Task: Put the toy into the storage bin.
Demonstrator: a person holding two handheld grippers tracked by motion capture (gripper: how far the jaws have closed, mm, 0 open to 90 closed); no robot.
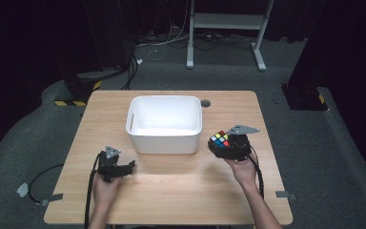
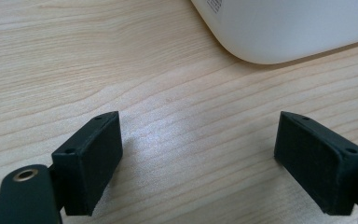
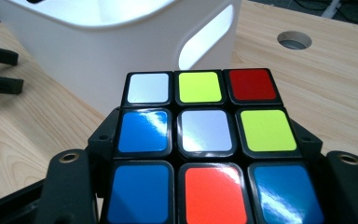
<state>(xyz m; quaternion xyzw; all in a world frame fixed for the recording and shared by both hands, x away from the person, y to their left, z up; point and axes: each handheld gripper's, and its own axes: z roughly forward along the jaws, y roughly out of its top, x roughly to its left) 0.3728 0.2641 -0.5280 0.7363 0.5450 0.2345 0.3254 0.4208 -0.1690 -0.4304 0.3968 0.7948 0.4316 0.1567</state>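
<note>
A scrambled puzzle cube (image 1: pixel 220 140) with coloured stickers is held just right of the white bin (image 1: pixel 164 123), lifted off the table. My right gripper (image 1: pixel 228 145) is shut on the cube (image 3: pixel 205 149), whose top face fills the space between the jaws in the right gripper view. My left gripper (image 1: pixel 124 169) rests low over the table, in front of the bin's left corner. In the left gripper view its jaws stand wide apart (image 2: pixel 200 163) over bare wood, nothing between them.
The white bin (image 3: pixel 98 51) has a handle slot facing the cube and looks empty. A round cable hole (image 1: pixel 205 103) sits behind the bin. Cables trail off the table's front left. A desk frame (image 1: pixel 226 24) stands on the floor beyond.
</note>
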